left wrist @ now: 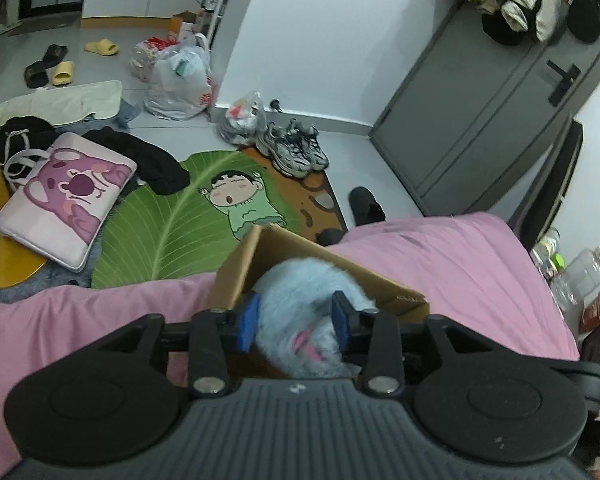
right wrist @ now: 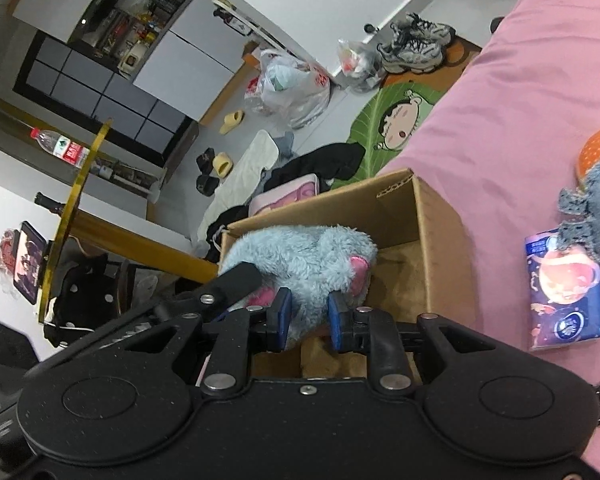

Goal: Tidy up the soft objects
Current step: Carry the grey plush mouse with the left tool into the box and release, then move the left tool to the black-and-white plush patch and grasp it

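**A:** Over the cardboard box [right wrist: 416, 240] on the pink bed [left wrist: 440, 264], you have both tools on the same blue plush toy [right wrist: 300, 256]. Your left hand-held gripper [left wrist: 296, 320] is spread fairly wide, its blue pads against either flank of the fur. Your right hand-held gripper [right wrist: 307, 318] is narrower and pinches a fold of fur near the pink ear.

**B:** So how far along are you?

**A:** I judge you are partway. The toy sits at the box's mouth, its upper half above the rim, so it looks to be going in but is not settled. What I can see of the box floor, to the right of the toy, is bare cardboard. A second stuffed toy [right wrist: 598, 204], grey-blue with an orange patch, lies on the bed well apart from the box, resting partly on a printed tissue pack [right wrist: 566, 292]. That toy looks like your next job; whether the pack counts as soft is your call.

**B:** Do the two views differ much?

**A:** Yes. Only your right wrist view shows the box interior, the second toy and the pack. It also shows the left tool's finger lying along the toy's side. Your left wrist view shows only the box's far wall, but it gives you the leaf rug [left wrist: 172, 220] and the pink cushion [left wrist: 66, 196] on the floor beyond the bed.
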{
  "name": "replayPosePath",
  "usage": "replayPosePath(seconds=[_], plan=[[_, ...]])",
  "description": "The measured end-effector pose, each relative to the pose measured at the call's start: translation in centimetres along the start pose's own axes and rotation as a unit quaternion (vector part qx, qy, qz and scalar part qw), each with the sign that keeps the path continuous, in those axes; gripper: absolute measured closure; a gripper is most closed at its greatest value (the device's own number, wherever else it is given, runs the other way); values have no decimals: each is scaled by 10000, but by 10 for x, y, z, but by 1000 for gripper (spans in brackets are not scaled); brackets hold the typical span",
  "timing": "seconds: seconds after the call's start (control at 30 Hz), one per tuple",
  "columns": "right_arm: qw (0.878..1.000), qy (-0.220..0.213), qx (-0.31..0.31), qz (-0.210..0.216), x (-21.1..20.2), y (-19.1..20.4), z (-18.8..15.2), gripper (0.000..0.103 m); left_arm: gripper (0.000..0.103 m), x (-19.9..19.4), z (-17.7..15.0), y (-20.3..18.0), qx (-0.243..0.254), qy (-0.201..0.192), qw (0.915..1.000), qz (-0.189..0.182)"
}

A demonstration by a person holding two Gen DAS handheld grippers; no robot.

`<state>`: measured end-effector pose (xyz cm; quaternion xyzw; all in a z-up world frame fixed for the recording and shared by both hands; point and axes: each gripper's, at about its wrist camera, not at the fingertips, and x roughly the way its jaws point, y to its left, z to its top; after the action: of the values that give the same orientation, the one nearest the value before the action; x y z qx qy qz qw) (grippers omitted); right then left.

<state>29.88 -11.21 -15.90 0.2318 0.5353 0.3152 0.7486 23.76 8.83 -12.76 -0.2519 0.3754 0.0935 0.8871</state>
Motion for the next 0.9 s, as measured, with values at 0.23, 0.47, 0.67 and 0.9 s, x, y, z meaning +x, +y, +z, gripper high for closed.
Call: replayPosePath(seconds=[0.23, 0.47, 0.67, 0.9], plan=[[9999, 73, -57, -44, -1, 8, -3, 75, 58, -9, 2, 0, -3, -227, 9997, 15], [9996, -68, -108, -244, -25, 13, -6, 66, 49, -19, 4, -7, 106, -202, 9997, 78], [9977, -325, -369, -476, -57, 23, -14, 50, 35, -36, 4, -16, 202, -308, 9981, 502], [9921, -846, -543, -751, -100, 28, -29, 23, 25, -66, -7, -23, 95, -459, 9969, 638]])
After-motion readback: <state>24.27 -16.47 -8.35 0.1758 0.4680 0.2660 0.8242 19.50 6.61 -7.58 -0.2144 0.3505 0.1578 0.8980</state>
